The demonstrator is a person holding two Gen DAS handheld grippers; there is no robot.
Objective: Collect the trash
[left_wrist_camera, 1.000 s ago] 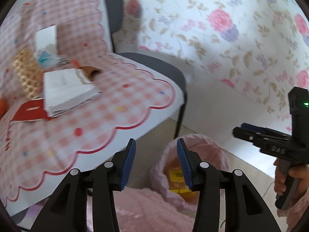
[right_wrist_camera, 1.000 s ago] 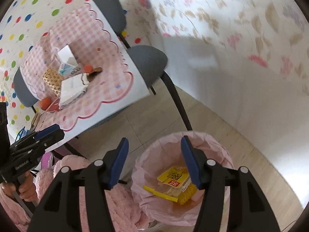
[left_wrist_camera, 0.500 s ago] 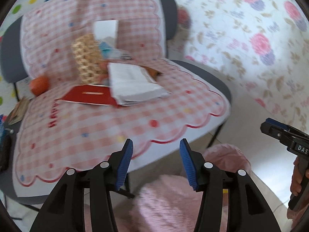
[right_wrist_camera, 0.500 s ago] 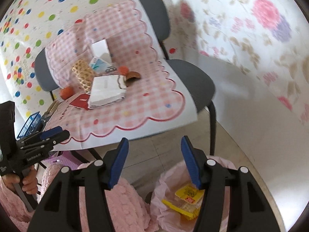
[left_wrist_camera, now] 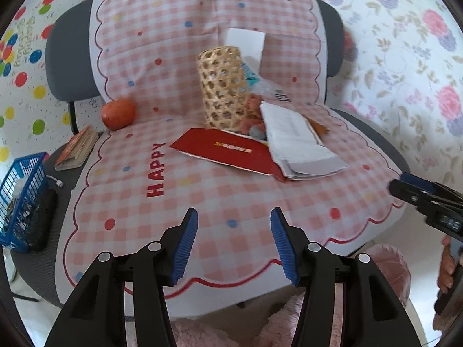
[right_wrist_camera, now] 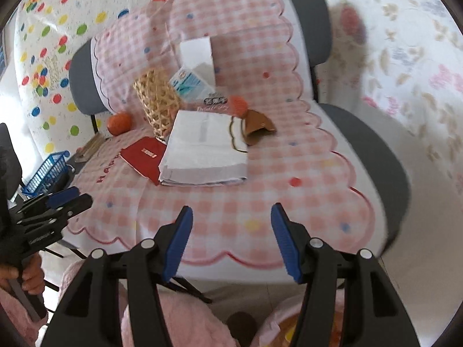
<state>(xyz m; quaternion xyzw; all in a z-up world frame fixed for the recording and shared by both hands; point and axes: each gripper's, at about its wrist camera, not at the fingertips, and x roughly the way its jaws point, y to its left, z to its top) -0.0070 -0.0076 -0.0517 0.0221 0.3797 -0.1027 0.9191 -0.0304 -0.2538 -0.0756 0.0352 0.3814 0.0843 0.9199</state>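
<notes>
Trash lies on a pink checked cloth (left_wrist_camera: pixel 202 190) spread over two grey chairs: a stack of white folded paper (left_wrist_camera: pixel 298 144), a red envelope (left_wrist_camera: pixel 228 150), a brown wrapper (right_wrist_camera: pixel 257 124), a blue-and-white packet (right_wrist_camera: pixel 189 82) and an orange scrap (right_wrist_camera: pixel 238 104). My left gripper (left_wrist_camera: pixel 233 217) hovers over the cloth's near edge, open and holding nothing. My right gripper (right_wrist_camera: pixel 231 211) is also open with nothing between its fingers, above the near edge and short of the paper stack (right_wrist_camera: pixel 202 150). Each gripper appears at the edge of the other's view.
A wicker tube basket (left_wrist_camera: pixel 222 86) stands behind the envelope, with a white box (left_wrist_camera: pixel 246 42) against the chair back. An orange (left_wrist_camera: pixel 118 114), a book (left_wrist_camera: pixel 76 149) and a blue basket (left_wrist_camera: pixel 20 199) sit at the left. The pink-lined bin (left_wrist_camera: pixel 390 263) is below right.
Both grippers have swung from over the pink-lined bin to face the cloth-covered chairs. The bin has slid to the lower edge of both views. The left jaws stand a little wider.
</notes>
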